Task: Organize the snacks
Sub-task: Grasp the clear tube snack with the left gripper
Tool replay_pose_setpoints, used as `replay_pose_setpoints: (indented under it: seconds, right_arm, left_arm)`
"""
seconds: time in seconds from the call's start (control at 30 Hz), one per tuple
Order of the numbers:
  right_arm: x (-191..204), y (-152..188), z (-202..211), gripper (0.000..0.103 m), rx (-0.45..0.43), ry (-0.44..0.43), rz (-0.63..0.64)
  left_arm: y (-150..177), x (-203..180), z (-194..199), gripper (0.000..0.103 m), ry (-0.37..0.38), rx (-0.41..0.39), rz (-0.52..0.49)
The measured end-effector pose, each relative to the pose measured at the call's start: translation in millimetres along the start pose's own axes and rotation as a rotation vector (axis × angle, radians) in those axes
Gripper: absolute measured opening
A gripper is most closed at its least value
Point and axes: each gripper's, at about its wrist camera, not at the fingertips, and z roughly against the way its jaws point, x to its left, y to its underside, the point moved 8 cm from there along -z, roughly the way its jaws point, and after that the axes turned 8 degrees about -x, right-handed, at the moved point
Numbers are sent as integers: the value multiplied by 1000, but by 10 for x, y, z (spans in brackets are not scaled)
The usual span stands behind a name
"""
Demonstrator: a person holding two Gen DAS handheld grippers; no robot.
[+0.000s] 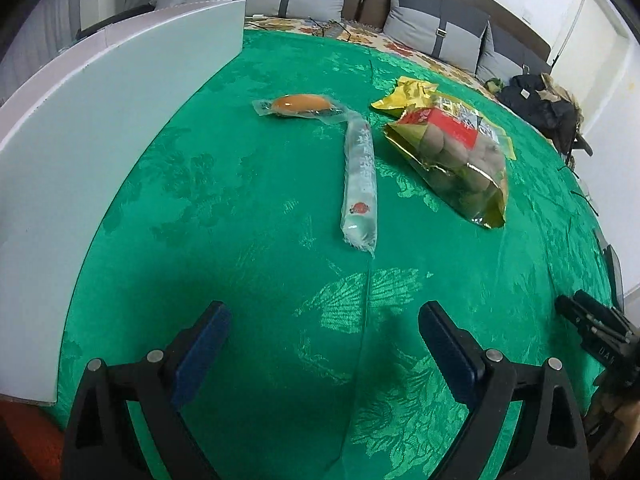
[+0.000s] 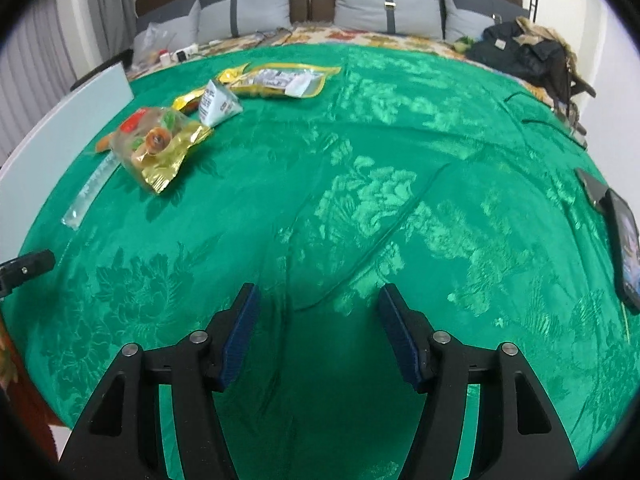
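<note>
Surface: green damask cloth with a woven leaf pattern (image 2: 360, 184), spread over a bed; grey-and-charcoal cushions (image 2: 384, 12) line the headboard behind it.

Panel: large white flat board (image 1: 80, 184), standing on edge along the left side of the cloth.

Clothing: dark jacket heap (image 2: 528, 60), far right corner of the bed.

Snack, item 1: gold-edged clear bag of brown round pieces with a red label (image 1: 452, 152), lying flat to the right of centre in the left wrist view, a crumpled yellow packet (image 1: 404, 94) touching its far end.

Snack, item 2: flat yellow-bordered pouch with grey-white printing (image 2: 280, 80), farthest back on the cloth in the right wrist view.

Snack, item 3: long clear tube-shaped sachet with a red round mark (image 1: 360, 184), lying lengthwise just left of the brown-piece bag, not touching it.

Snack, item 4: white triangular printed packet (image 2: 218, 104), resting between the pouch and the gold-edged bag.

Snack, item 5: orange oval piece sealed in clear film (image 1: 298, 105), its film meeting the far end of the long sachet.

Device: dark phone (image 2: 624, 248), on the cloth's right edge.

Tools: left gripper (image 1: 324, 320), jaws spread wide, nothing between them, above bare cloth short of the snacks. Right gripper (image 2: 318, 300), jaws spread, nothing between them, above bare cloth well apart from all snacks.
</note>
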Motion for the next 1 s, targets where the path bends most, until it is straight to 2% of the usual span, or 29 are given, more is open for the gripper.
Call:
replay_pose_setpoints:
  seconds: [0.23,0.33,0.43,0.5,0.57,0.63,0.87,0.93,1.0]
  right_arm:
    - [60,9,-15,79,-17,9,18]
    - [66,13,-11,80,-28,8,18]
    - [63,8,-10,81,-35,6,20]
    - [68,10,-11,82,-39,6,21]
    - [68,7,-14,82,-40,5,21]
    - [71,9,-13,83,-40,5,21]
    - [85,4,-24,85,-39,3,25]
    - [84,3,-23,85,-39,2,24]
    - [86,3,-24,85,-40,3,24]
  left_arm:
    - [-397,-262,-180,92,6,-19,-134]
    - [-549,-367,-329,79,-4,-5,-192]
    - [-600,-401,-499,61,-18,35,-218]
    - [-589,-397,-573,30,-11,60,-213]
    - [-597,-380,-550,19,-17,40,-220]
    - [-544,-356,-500,19,16,54,-194]
    - [-104,-284,-39,20,38,123,-220]
    - [-43,-266,-2,25,26,109,-239]
    - [-18,-265,-38,49,16,105,-237]
